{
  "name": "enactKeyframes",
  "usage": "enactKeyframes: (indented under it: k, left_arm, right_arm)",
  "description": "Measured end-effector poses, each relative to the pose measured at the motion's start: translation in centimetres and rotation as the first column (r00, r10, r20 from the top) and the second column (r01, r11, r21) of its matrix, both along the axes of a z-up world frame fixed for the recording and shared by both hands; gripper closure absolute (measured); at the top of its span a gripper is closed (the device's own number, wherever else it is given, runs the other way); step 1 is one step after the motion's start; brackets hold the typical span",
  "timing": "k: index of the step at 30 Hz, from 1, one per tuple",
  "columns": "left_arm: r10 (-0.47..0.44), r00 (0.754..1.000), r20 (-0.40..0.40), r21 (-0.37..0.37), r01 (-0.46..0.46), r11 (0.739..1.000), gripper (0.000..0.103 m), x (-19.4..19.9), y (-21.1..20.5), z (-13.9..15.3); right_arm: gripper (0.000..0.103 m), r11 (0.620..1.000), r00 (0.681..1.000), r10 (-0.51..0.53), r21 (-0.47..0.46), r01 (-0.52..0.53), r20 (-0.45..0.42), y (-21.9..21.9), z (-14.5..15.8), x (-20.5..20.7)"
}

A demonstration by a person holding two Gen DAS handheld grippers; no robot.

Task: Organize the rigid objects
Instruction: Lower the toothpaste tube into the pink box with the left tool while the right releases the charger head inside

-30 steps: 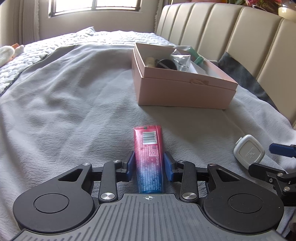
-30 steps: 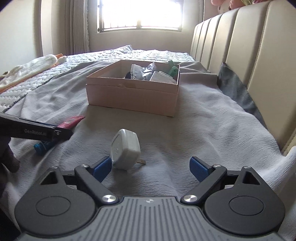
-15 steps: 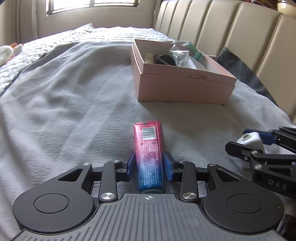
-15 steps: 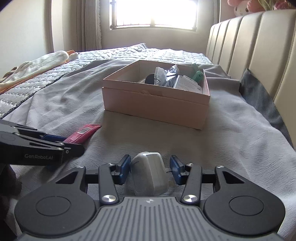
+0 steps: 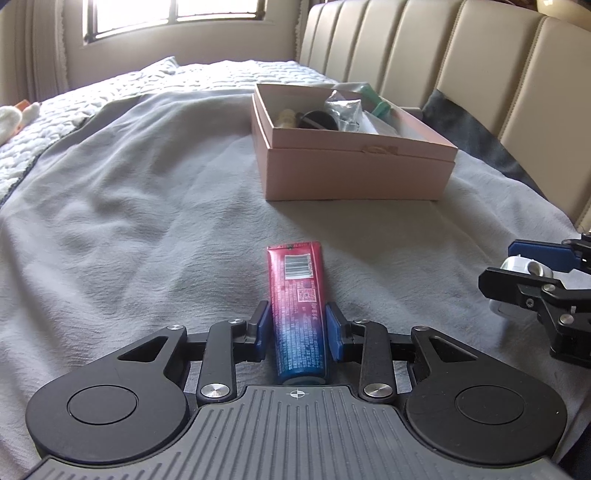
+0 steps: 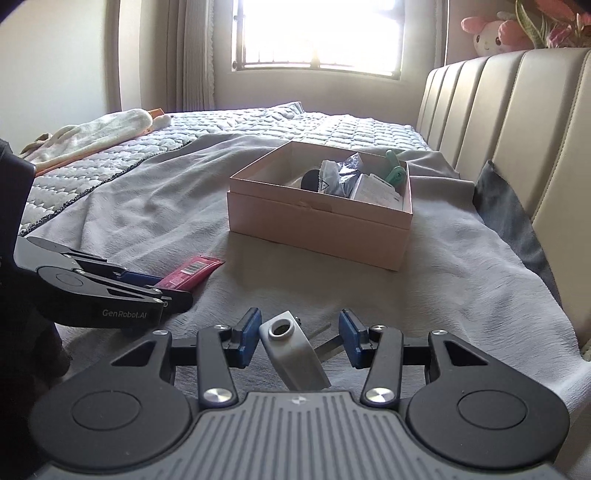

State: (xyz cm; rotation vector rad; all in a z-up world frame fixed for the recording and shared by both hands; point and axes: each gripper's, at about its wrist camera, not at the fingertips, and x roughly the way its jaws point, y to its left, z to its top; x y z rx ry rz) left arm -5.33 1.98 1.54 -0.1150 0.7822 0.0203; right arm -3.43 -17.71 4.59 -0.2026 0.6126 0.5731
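Note:
My left gripper (image 5: 295,326) is shut on a red and blue tube (image 5: 298,306), held just above the grey blanket and pointing toward the pink box (image 5: 354,173). My right gripper (image 6: 297,338) holds a white plug adapter (image 6: 293,356), tilted between the blue pads with a gap on its right side; it is lifted off the blanket. The adapter and right gripper also show at the right edge of the left wrist view (image 5: 517,269). The pink box (image 6: 317,221) holds several items. The left gripper and tube show at the left of the right wrist view (image 6: 192,273).
A grey blanket (image 5: 147,221) covers the bed. A padded beige headboard (image 6: 517,129) runs along the right. A dark cushion (image 6: 513,221) lies by the headboard. Pale clothing (image 6: 96,133) lies at the far left. A window (image 6: 314,33) is behind.
My right gripper closed around the white adapter and lifted it, and the adapter has tilted between the pads. My left gripper kept its hold on the tube and rose slightly.

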Motion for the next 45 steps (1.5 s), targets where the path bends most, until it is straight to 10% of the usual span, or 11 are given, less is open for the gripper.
enactKeyframes:
  k: [22, 33, 45]
  left_arm:
    - [-0.110, 0.986, 0.124, -0.081, 0.120, 0.989, 0.069, -1.4, -0.6, 4.8]
    - [-0.146, 0.955, 0.257, -0.032, 0.159, 0.987, 0.069, 11.1, 2.6, 12.7]
    - [-0.165, 0.985, -0.041, -0.042, 0.163, 0.986, 0.068, 23.3, 3.5, 6.8]
  right_arm:
    - [0.057, 1.000, 1.000, -0.009, 0.004, 0.009, 0.003, -1.9, 1.6, 0.3]
    - [0.057, 0.992, 0.994, -0.077, 0.106, 0.068, 0.082, -1.8, 8.8, 8.8]
    - [0.057, 0.999, 0.999, -0.014, 0.043, 0.016, -0.046, 4.5, 6.3, 21.2]
